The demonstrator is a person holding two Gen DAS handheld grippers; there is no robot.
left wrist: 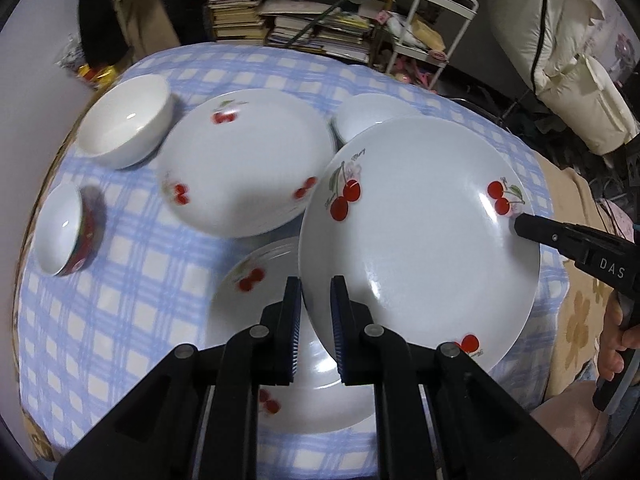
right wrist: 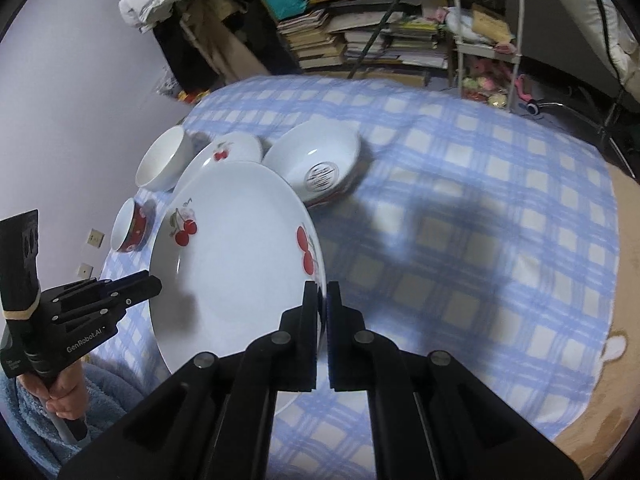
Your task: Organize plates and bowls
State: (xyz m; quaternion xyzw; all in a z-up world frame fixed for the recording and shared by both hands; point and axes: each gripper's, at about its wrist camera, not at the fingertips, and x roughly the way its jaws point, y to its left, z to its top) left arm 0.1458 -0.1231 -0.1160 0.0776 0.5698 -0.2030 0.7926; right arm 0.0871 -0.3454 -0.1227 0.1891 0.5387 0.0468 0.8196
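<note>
Blue-checked tablecloth (right wrist: 480, 208) beneath cherry plate (left wrist: 420, 240) clamped by both tools; bookshelf (right wrist: 360, 36) behind.

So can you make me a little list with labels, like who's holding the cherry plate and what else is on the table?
held: white cherry-print ceramic plate, lifted and tilted
left gripper: shut on its rim
right gripper: shut on opposite rim
under it: more cherry plates
bowls: plain white bowl, red-sided bowl
surface: blue checked tablecloth

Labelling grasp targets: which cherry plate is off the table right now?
The tilted cherry plate, gripped at opposite rim edges by the left gripper and right gripper. The other two cherry plates lie on the checked cloth.
</note>
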